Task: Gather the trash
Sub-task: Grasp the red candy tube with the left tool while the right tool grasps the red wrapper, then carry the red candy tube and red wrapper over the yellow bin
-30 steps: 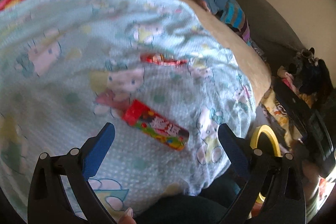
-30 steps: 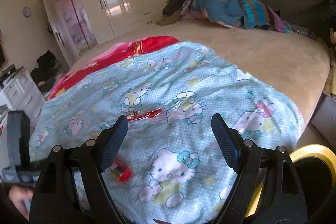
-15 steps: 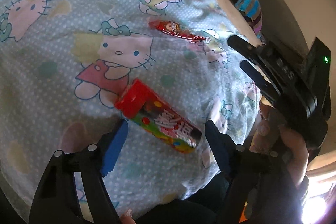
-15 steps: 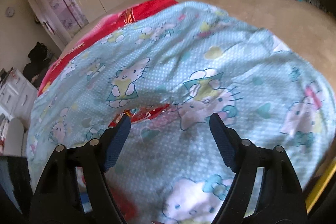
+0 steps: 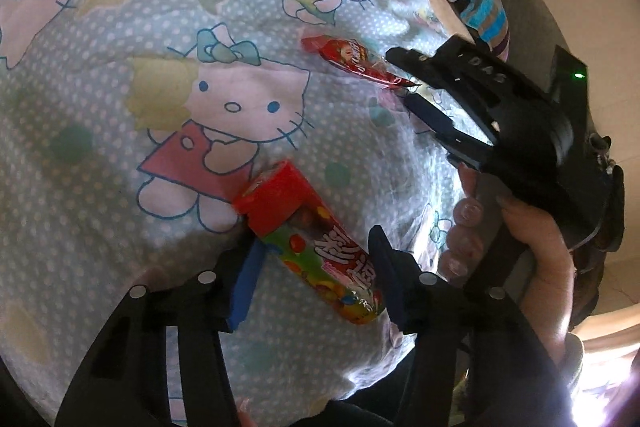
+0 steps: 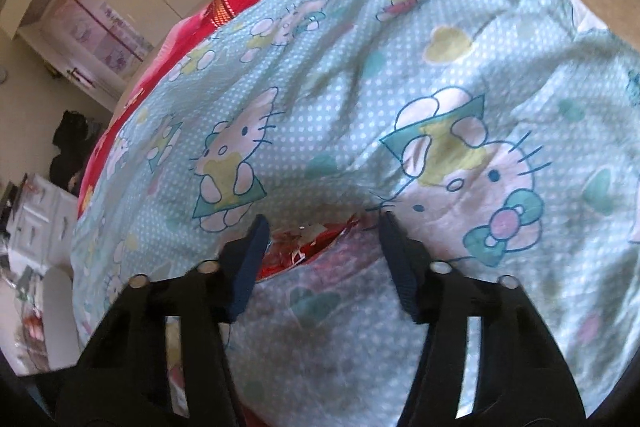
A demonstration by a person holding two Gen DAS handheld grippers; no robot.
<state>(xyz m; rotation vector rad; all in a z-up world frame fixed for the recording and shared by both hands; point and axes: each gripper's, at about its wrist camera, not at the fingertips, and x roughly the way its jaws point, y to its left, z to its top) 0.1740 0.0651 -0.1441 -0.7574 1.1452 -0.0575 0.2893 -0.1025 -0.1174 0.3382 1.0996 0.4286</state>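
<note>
Left wrist view: left tongs [image 5: 316, 267] wide open around candy tube [image 5: 308, 247], low middle, on bed blanket [image 5: 120, 147]. Could roll away if bumped.

Right wrist view: right tongs [image 6: 322, 263] open, holding nothing, over red wrapper [image 6: 308, 247], bottom middle. Might pinch blanket too.

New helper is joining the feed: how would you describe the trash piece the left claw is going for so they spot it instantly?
Find the light-blue cartoon-cat bedsheet on the bed. Near its lower edge, between the open left claw fingers, lies a candy tube. It has a solid red cap end and a multicolour printed body, unlike the flat, shiny red snack wrapper lying farther up by the right claw.
</note>
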